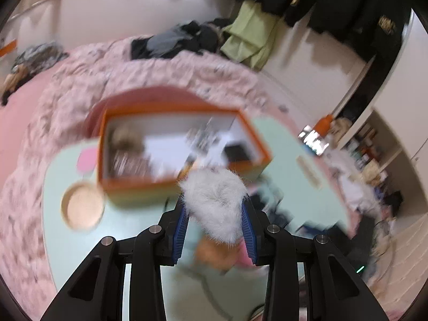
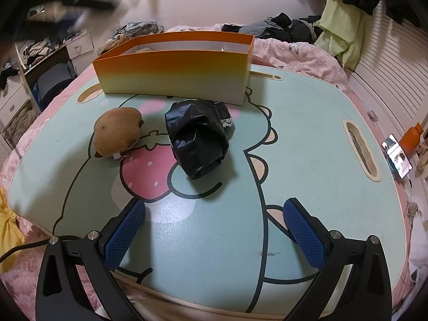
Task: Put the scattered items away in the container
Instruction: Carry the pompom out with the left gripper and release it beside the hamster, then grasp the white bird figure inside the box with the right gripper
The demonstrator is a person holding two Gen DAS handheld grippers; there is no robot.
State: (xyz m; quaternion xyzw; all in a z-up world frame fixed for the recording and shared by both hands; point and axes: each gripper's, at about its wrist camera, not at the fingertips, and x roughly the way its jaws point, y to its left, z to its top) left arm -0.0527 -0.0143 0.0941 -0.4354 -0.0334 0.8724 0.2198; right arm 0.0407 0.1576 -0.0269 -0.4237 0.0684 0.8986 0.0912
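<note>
My left gripper (image 1: 216, 208) is shut on a white furry item (image 1: 216, 200) and holds it high above the table, just short of the orange box (image 1: 184, 182), which has several items inside. The view is blurred. My right gripper (image 2: 214, 211) is open and empty, low over the front of the table. Ahead of it lie a brown plush toy (image 2: 117, 133) and a crumpled black bag (image 2: 198, 139). The orange box (image 2: 174, 72) stands behind them at the table's far edge.
The mint cartoon-print lap table (image 2: 307, 160) rests on a pink bed with a quilt (image 2: 302, 53). A phone (image 2: 397, 157) and an orange bottle (image 2: 412, 139) sit to the right. Clothes are piled at the back (image 2: 278, 29). A round cup slot (image 1: 83, 206) shows in the table.
</note>
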